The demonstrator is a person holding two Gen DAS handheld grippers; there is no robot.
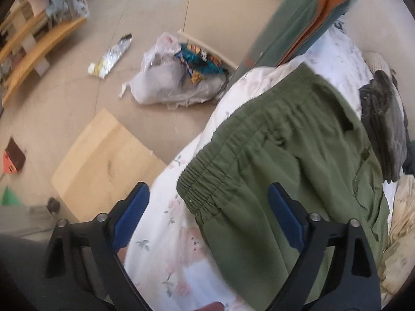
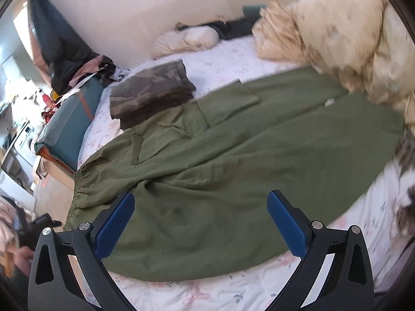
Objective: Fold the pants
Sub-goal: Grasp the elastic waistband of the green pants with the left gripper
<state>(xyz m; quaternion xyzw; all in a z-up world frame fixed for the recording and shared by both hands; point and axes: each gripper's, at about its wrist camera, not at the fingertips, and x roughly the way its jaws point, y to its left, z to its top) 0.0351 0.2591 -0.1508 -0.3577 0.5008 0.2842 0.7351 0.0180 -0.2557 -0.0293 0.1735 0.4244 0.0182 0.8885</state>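
The green pants (image 2: 233,140) lie spread flat on the bed (image 2: 207,295), on its floral sheet. Their long axis runs across the bed: in the right wrist view the elastic waistband (image 2: 77,194) is at the near left, at the bed's edge, and the legs stretch away to the far right, where they reach the crumpled beige blanket (image 2: 337,26). The legs seem to lie side by side, so the pants look not yet folded lengthwise, though the blur leaves this uncertain.

The left hand-held gripper (image 1: 208,212) is the one nearer the waistband (image 1: 207,171): the gathered elastic corner sits just ahead of it, between its spread fingers, untouched. The right hand-held gripper (image 2: 201,220) hangs over the seat and upper legs, fingers likewise wide apart and holding nothing, with fabric directly ahead and below.

Judging from this, the coming grasp falls to the left at the waistband and to the right further down the leg.

A folded camouflage garment (image 2: 150,96) lies on the far side, touching the pants near the hip pocket. Off the bed's left edge, the floor carries a plastic bag (image 1: 176,77) and a cardboard sheet (image 1: 103,163).
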